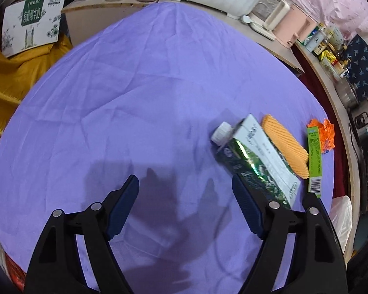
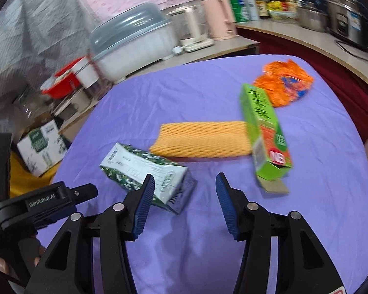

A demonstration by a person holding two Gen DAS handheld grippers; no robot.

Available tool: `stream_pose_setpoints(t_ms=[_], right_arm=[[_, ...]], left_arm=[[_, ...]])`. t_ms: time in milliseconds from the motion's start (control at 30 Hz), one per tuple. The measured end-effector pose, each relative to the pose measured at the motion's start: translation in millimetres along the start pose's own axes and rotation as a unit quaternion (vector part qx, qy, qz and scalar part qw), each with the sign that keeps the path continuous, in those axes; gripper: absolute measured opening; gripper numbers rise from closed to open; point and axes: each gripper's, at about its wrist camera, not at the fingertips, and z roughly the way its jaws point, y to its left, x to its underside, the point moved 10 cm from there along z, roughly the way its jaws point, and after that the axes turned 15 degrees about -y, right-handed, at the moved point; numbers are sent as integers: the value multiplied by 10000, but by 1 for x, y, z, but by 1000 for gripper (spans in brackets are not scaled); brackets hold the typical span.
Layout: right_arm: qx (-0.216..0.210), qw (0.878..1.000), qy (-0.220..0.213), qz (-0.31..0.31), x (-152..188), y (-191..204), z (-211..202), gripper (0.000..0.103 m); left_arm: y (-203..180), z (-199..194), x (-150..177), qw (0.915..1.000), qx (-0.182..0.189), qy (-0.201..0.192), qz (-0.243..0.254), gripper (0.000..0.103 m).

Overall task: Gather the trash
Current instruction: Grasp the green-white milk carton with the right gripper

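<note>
Left hand-held gripper (image 1: 185, 191): jaws wide apart, empty, lower centre.
Right hand-held gripper (image 2: 185, 188): jaws apart, gripping nothing.
Milk carton (image 2: 147, 174): lying just beside its left finger.
Tabletop (image 1: 110, 85): purple cloth.

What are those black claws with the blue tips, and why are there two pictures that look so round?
They are grabbers that a person holds, one in each hand. Each has a small wide-eyed camera, which bends the picture round. One picture looks along the left gripper, the other along the right gripper. Both are open and hold nothing. On the purple tablecloth lies trash: a milk carton with a white cap, a yellow foam net, a green box with one end open, and a crumpled orange wrapper. The left gripper also shows at the right camera's left edge.
</note>
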Motion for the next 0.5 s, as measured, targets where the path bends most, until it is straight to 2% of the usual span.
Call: stream_pose_setpoints(t_ms=[233,300,500], right_arm=[[-377,9983,275,-342,4,14,23,53],[-422,9976,347,-426,6,16,30,54],[-683,9951,477,-538,8,27,42,57]], left_arm=[[2,33,0,9993,-295,154,174,74],[-3,39,-8,9989,-381,24,278,74],[-18,57,-32,9991,-260,50,337,74]])
